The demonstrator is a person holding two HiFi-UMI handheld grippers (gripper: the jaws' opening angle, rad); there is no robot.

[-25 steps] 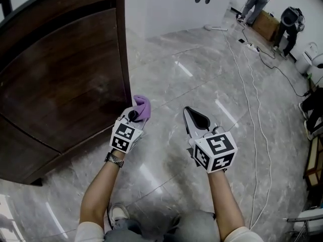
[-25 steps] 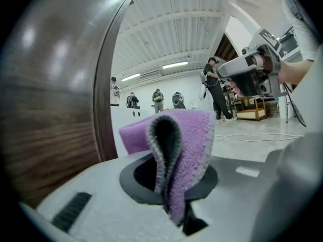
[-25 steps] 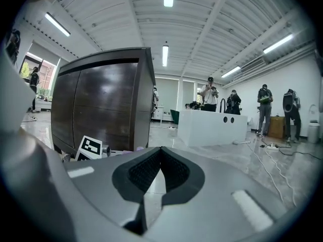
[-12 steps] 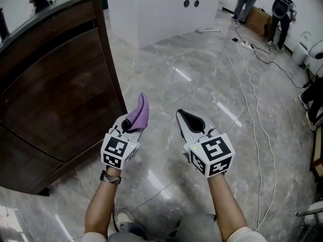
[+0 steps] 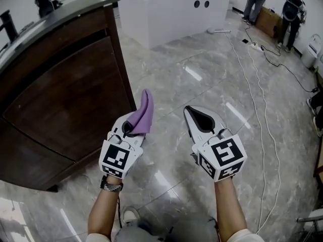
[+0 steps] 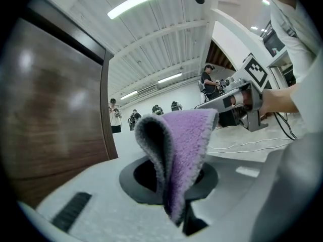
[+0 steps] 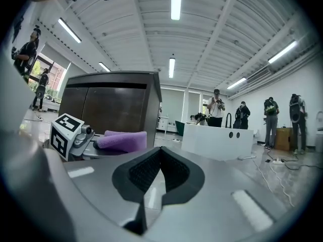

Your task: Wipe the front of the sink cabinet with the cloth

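The dark brown sink cabinet point(image 5: 60, 100) with its dark top fills the left of the head view; its front panel also shows in the left gripper view point(image 6: 45, 115). My left gripper point(image 5: 130, 126) is shut on a folded purple cloth point(image 5: 144, 114), which stands up out of the jaws, just right of the cabinet's corner and apart from it. Up close, the cloth point(image 6: 184, 145) curls over the jaws. My right gripper point(image 5: 191, 112) is beside it, shut with nothing in it; its pads meet at the tip point(image 7: 159, 158). From there, the cloth point(image 7: 123, 140) and cabinet point(image 7: 116, 105) lie to the left.
Grey marble floor point(image 5: 202, 74) stretches ahead. A white counter point(image 5: 171, 9) stands at the back. White cables point(image 5: 255, 95) trail along the floor on the right, with people point(image 5: 290, 9) and boxes beyond. My shoe point(image 5: 124, 217) is below the left arm.
The cloth, bunched near the cabinet corner a second ago, now stands upright in the left gripper. The view has tilted up, showing the cabinet top; both grippers sit slightly lower.
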